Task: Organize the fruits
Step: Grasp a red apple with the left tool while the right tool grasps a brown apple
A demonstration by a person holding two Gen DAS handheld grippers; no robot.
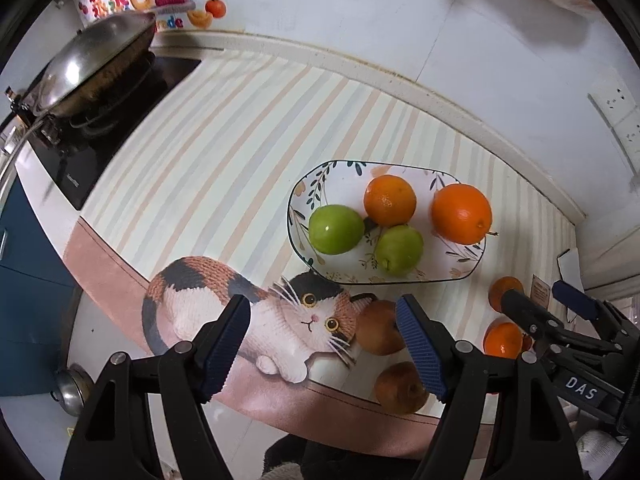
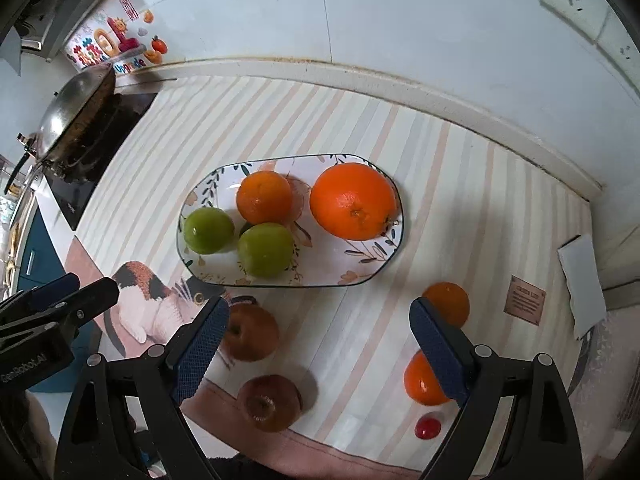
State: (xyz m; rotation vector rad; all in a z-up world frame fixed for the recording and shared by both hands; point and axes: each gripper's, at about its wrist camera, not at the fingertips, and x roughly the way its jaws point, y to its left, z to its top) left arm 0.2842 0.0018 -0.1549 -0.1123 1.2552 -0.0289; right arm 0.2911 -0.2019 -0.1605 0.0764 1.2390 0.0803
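Note:
A floral plate (image 2: 372, 268) (image 1: 460, 272) on the striped mat holds two oranges (image 2: 353, 201) (image 2: 264, 197) and two green apples (image 2: 208, 230) (image 2: 266, 249). On the mat in front of the plate lie two brown-red apples (image 2: 250, 332) (image 2: 271, 402), two small oranges (image 2: 447, 303) (image 2: 421, 380) and a small red fruit (image 2: 428, 427). My right gripper (image 2: 318, 346) is open and empty above the mat between the apples and small oranges. My left gripper (image 1: 322, 346) is open and empty over the cat picture, left of the brown-red apples (image 1: 378, 326) (image 1: 400, 388).
A wok with a steel lid (image 1: 92, 64) sits on the stove at the far left. The tiled wall with sockets (image 2: 576, 8) runs behind the counter. A white box (image 2: 582, 288) and a brown label (image 2: 524, 300) lie at the right edge of the mat.

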